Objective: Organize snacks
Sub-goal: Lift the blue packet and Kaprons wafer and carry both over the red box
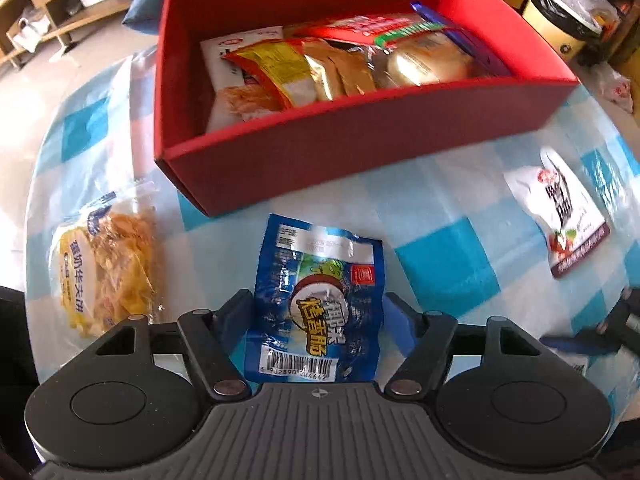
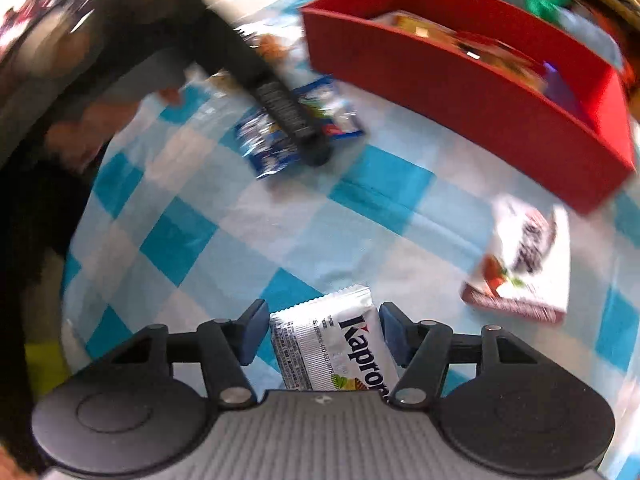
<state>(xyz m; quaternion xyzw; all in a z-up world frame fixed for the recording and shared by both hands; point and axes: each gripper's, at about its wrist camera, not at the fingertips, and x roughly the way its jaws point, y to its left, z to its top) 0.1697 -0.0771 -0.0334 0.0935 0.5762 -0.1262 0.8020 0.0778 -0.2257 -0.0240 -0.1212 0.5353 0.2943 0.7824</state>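
My left gripper [image 1: 318,304] points down at the checked tablecloth, its pads against both sides of a crumpled blue snack packet [image 1: 320,288] that lies in front of the red box [image 1: 360,152]. The right wrist view is blurred; there the same blue packet [image 2: 264,148] lies under a dark finger of the left gripper. My right gripper [image 2: 324,316] is shut on a silver packet lettered "Kapro" [image 2: 328,344], pads tight on its two long edges. The red box [image 2: 460,92] holds several snack packs.
A clear bag of yellow waffles [image 1: 104,268] lies left of the blue packet. A white packet with dark lettering [image 1: 568,216] lies to the right, seen also in the right wrist view [image 2: 520,264]. A bin [image 1: 560,28] stands beyond the box.
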